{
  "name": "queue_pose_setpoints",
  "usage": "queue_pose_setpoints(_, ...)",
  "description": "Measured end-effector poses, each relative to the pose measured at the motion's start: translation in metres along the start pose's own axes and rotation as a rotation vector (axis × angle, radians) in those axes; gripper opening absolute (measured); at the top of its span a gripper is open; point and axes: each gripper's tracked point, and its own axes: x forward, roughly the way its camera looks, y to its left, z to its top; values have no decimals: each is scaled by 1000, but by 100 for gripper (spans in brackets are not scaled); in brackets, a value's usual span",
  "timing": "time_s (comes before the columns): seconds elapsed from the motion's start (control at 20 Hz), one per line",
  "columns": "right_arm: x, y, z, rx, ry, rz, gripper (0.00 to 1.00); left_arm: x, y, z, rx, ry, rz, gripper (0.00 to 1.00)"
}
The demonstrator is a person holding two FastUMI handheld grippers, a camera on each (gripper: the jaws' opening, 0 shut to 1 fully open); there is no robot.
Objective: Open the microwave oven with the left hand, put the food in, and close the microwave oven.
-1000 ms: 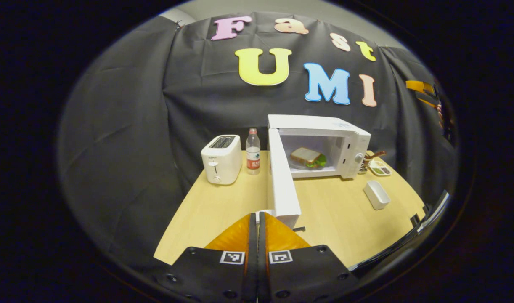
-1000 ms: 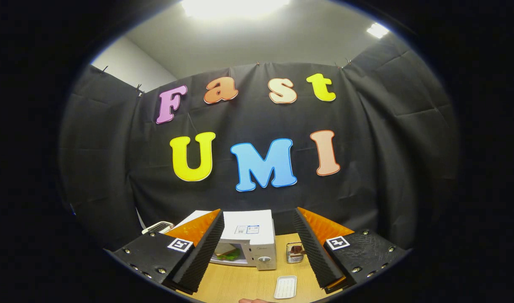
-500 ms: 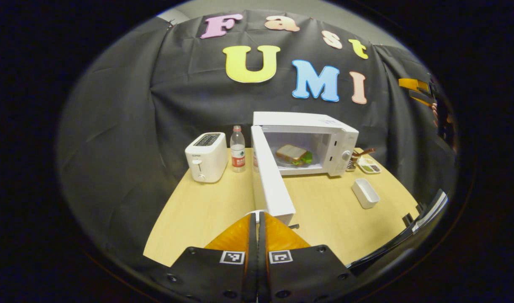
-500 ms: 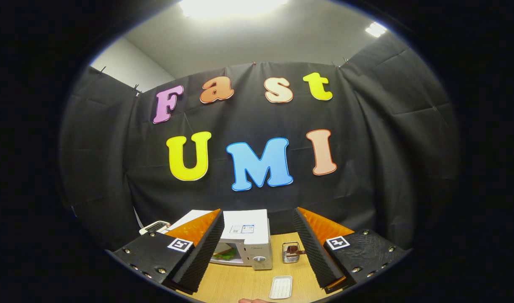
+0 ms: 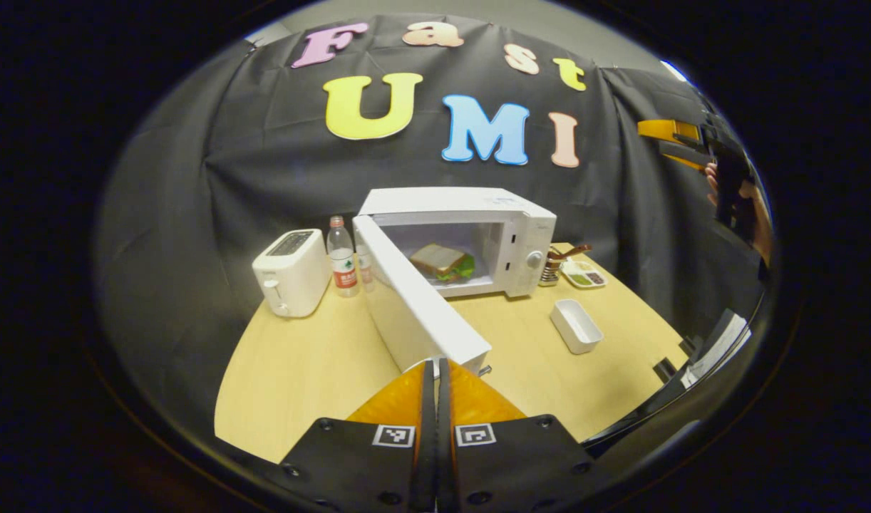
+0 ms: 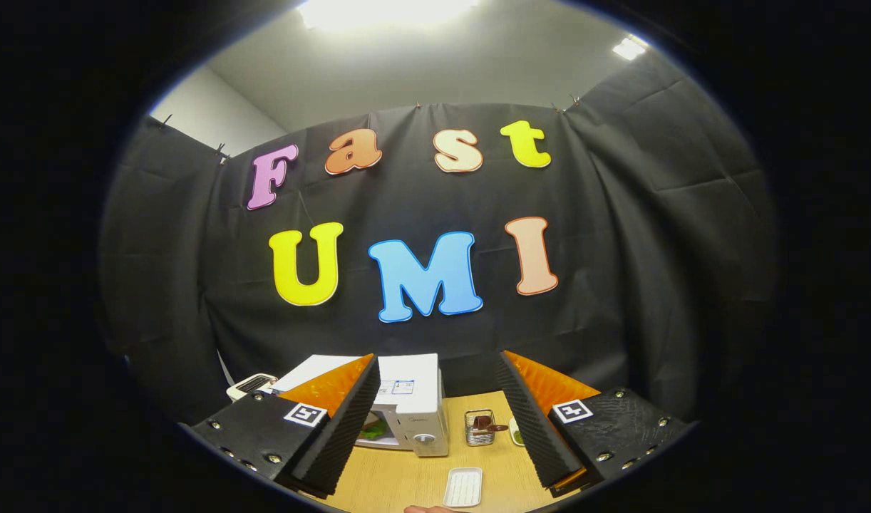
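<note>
The white microwave stands at the back of the table with its door swung out toward me. Inside, a sandwich with green leaves lies on a plate. My left gripper is shut, its fingers pressed together with nothing seen between them, and its tips are right at the door's free edge. My right gripper is held high and open with nothing in it; below it are the microwave and the sandwich. The right gripper and the hand holding it also appear far right in the left gripper view.
A white toaster and a water bottle stand left of the microwave on the wooden table. Right of it are a wire holder, a small sauce dish and a white rectangular tray.
The left gripper has shifted so the microwave now sits further left, with more of the door's outer face showing; the door's free edge stays at its fingertips. The right gripper view drifted slightly.
</note>
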Motion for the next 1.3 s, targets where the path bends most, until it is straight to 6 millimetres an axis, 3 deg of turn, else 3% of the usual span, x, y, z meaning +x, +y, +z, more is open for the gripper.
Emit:
queue_pose_setpoints(0.3,3,-17,9,-53,-31,1,99,24,-36,14,34,6,-56,7)
queue_pose_setpoints(0.75,12,-52,5,-62,-43,-36,99,70,-80,37,59,2,-121,7)
queue_pose_setpoints(1.3,18,-82,1,-59,-32,-70,99,125,-119,57,107,14,-179,7)
